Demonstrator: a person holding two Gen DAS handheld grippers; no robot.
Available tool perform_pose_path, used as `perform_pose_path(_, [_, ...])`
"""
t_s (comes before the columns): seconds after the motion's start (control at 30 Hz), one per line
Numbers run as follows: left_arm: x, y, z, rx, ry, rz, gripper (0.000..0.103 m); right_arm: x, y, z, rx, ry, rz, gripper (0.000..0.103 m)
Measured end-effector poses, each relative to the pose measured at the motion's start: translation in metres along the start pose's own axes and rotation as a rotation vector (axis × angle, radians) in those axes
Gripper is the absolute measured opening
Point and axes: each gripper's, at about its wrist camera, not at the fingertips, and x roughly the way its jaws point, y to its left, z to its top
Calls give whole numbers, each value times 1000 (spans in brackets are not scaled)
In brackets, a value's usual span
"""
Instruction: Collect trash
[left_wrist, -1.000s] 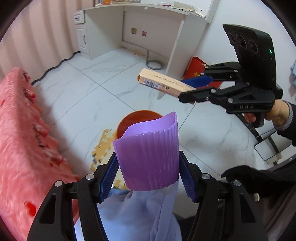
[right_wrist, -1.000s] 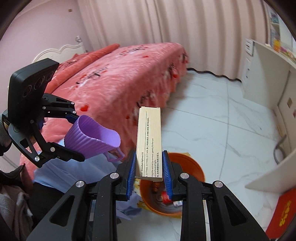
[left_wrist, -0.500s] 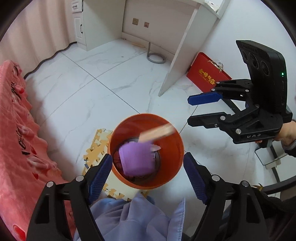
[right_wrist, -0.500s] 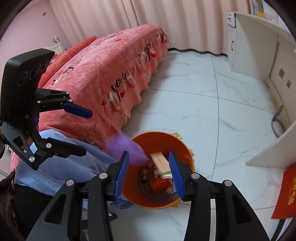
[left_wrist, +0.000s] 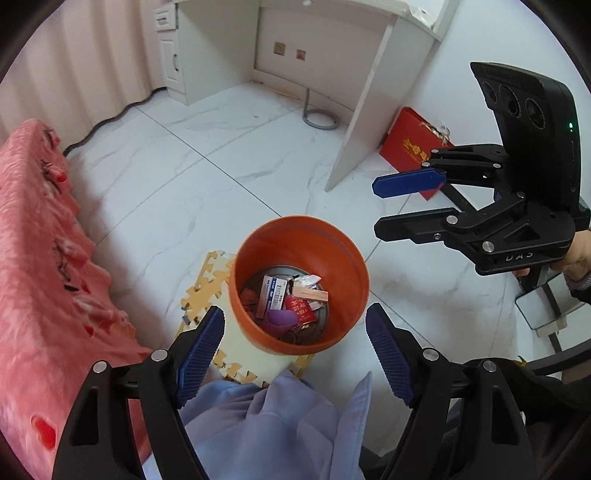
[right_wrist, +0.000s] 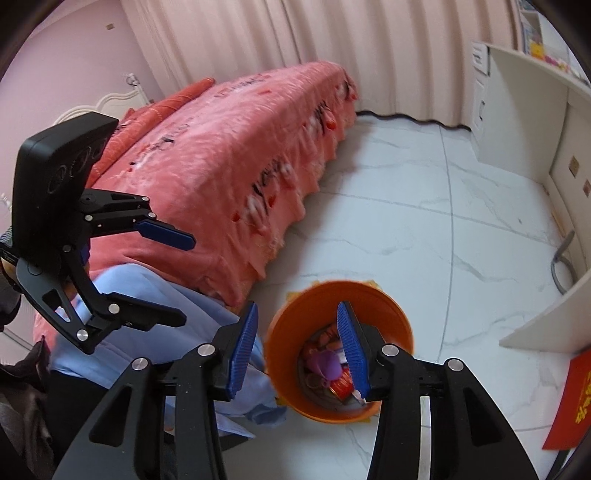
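Observation:
An orange bin (left_wrist: 343, 240) stands on the white floor, on a foam mat (left_wrist: 207, 284). Inside it lie a purple ribbed cup (left_wrist: 281, 318), a pale wooden box (left_wrist: 311, 294) and several wrappers. The bin also shows in the right wrist view (right_wrist: 391, 310), with the purple cup (right_wrist: 327, 363) inside. My left gripper (left_wrist: 295, 328) is open and empty above the bin's near side. My right gripper (right_wrist: 297, 325) is open and empty; it also shows in the left wrist view (left_wrist: 384, 205), up and right of the bin.
A pink bed (right_wrist: 229, 166) runs along the left. A white desk (left_wrist: 369, 92) stands at the back, with a red box (left_wrist: 413, 147) beside its leg. Light blue cloth (left_wrist: 280, 424) lies under my grippers. A mirror (left_wrist: 546, 306) lies at the right.
Both grippers opened. The purple cup dropped from the left gripper and the wooden box from the right one; both now lie in the orange bin.

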Motion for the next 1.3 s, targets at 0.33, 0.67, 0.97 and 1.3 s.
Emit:
perform_pose_path(0.33, [-85,5,-57,-80,-105,139,83,-19,99,31,-158,-63,101,49])
perform_pose_path(0.67, [-159,12,-147,-256,-185,283,84,-21,228,50,-331,-103,257,54])
perform_pose_path(0.97, [-219,13,-242,-454,-218,411,87,-2,347,51,-494,-77,406,57])
perform_pose_path(1.3, [-264,7,-328,-679,-303,532,88,6,442,32,-590,-96,468,75])
